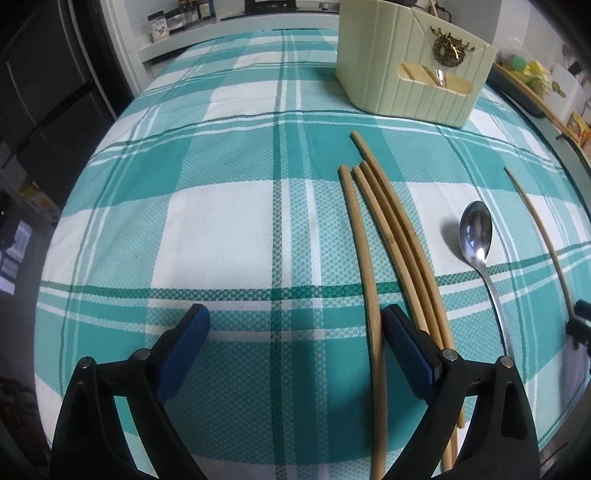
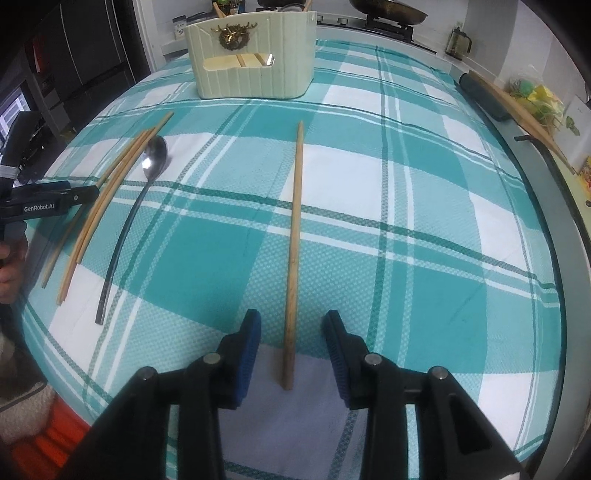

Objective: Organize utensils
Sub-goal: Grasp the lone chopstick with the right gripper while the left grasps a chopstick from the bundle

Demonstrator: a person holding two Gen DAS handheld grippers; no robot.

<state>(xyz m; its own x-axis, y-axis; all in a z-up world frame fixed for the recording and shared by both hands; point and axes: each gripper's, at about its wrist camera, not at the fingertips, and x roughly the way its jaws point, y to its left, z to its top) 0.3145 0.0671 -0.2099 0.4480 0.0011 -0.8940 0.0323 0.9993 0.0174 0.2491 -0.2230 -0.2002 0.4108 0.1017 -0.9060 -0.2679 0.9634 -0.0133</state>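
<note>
A cream utensil holder stands at the far side of the teal plaid tablecloth. My left gripper is open wide over the cloth. One wooden chopstick lies just inside its right finger, untouched, and three more chopsticks lie outside it. A metal spoon rests to their right. My right gripper is open, and a single chopstick lies flat between its pads with a gap on both sides.
A person's hand holds the left gripper's body at the left edge. Jars sit on a shelf behind the table. A dark pan and a long wooden stick are past the right edge.
</note>
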